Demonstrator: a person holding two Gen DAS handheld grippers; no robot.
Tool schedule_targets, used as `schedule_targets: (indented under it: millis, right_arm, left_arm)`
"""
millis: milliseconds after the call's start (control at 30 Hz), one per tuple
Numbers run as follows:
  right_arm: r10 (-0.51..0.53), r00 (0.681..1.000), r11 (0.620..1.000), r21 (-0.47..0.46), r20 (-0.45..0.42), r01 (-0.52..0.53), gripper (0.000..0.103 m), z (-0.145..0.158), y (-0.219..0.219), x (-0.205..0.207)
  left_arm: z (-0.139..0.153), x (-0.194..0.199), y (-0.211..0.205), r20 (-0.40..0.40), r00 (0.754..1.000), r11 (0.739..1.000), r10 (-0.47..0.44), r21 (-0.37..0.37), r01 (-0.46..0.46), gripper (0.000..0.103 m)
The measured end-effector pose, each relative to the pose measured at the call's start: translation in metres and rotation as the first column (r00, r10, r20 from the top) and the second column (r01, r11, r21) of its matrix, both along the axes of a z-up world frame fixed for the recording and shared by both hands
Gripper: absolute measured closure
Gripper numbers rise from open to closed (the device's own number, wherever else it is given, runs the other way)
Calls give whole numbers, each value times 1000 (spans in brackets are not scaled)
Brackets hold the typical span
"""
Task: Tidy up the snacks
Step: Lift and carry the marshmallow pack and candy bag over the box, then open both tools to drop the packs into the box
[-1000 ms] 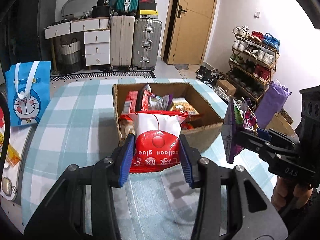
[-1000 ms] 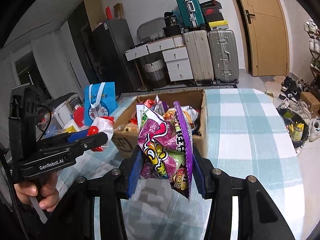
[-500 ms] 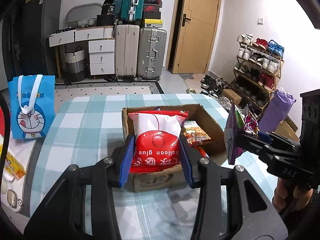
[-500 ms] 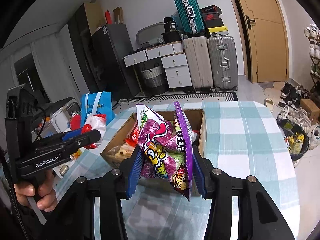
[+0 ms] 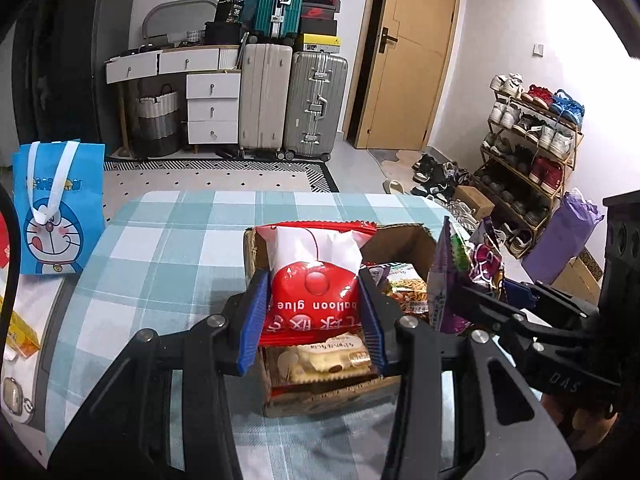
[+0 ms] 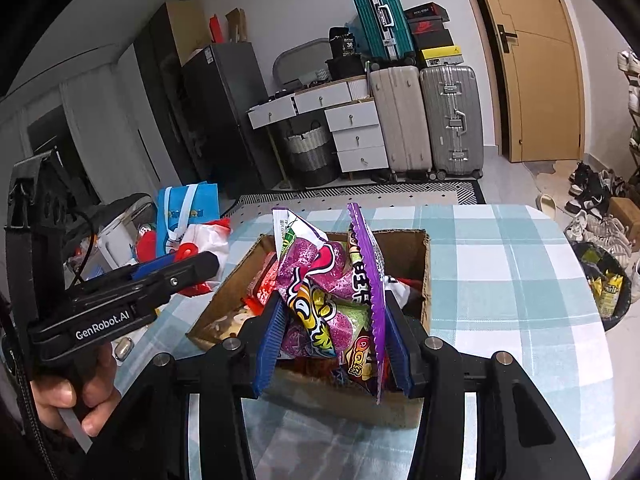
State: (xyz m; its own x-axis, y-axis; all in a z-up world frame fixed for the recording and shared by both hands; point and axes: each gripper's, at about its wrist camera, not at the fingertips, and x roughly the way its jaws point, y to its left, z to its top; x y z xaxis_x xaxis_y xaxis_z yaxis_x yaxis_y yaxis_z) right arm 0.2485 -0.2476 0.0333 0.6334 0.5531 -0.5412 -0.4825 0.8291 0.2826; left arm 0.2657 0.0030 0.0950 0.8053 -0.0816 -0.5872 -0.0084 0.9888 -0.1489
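We hold the left gripper (image 5: 314, 312) above the near end of an open cardboard box (image 5: 256, 252), its blue pads (image 5: 253, 320) pressed against both sides of a red-and-white snack bag (image 5: 316, 280) printed "balloon glue". The jaws stand only as far apart as the bag is wide, clamped on it. Just below and ahead of them, inside the box, lie a pale biscuit packet (image 5: 324, 358) and, off to the right of the jaws, an orange-toned snack pack (image 5: 404, 292).

To the right, the right gripper (image 6: 332, 340) grips a crumpled purple snack bag (image 6: 320, 280), its jaws closed on the bag's two sides with the bag standing upright between them and its serrated top edge rising past the fingertips. Directly beneath and beyond these jaws sits the same box, holding more packets.

The box rests on a table with a blue-and-white checked cloth (image 6: 500, 280). Far to the left of the left jaws, a blue cartoon gift bag (image 5: 56, 208) stands at the table's edge.
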Motion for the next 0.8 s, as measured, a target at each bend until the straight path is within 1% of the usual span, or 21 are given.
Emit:
schedule_targets:
  millis: [67, 200, 300, 467, 533, 700, 800]
  right_arm:
    - [4, 1000, 1000, -9, -3, -4, 56, -3, 3, 5]
    - [8, 1000, 1000, -14, -14, -8, 56, -9, 8, 13]
    - [12, 1000, 1000, -22, -28, -12, 56, -15, 12, 19]
    - [18, 999, 999, -43, -37, -20, 56, -24, 19, 28]
    - [11, 999, 997, -70, -39, -14, 56, -29, 21, 31]
    - [17, 999, 995, -96, -34, -20, 56, -35, 23, 30]
    - [21, 999, 994, -102, -37, -24, 56, -36, 24, 31]
  left_arm:
    - [-5, 7, -1, -8, 1000, 1000, -2, 1, 2, 63]
    - [-14, 19, -6, -13, 1000, 999, 3, 40, -2, 63]
    - [-22, 29, -10, -23, 1000, 999, -3, 53, 4, 63]
    - [-34, 42, -15, -45, 999, 999, -18, 47, 20, 63]
    - [-39, 46, -16, -47, 998, 999, -29, 38, 31, 63]
    - [-51, 56, -22, -60, 997, 998, -45, 32, 47, 63]
    - [-57, 63, -22, -66, 997, 998, -50, 40, 52, 63]
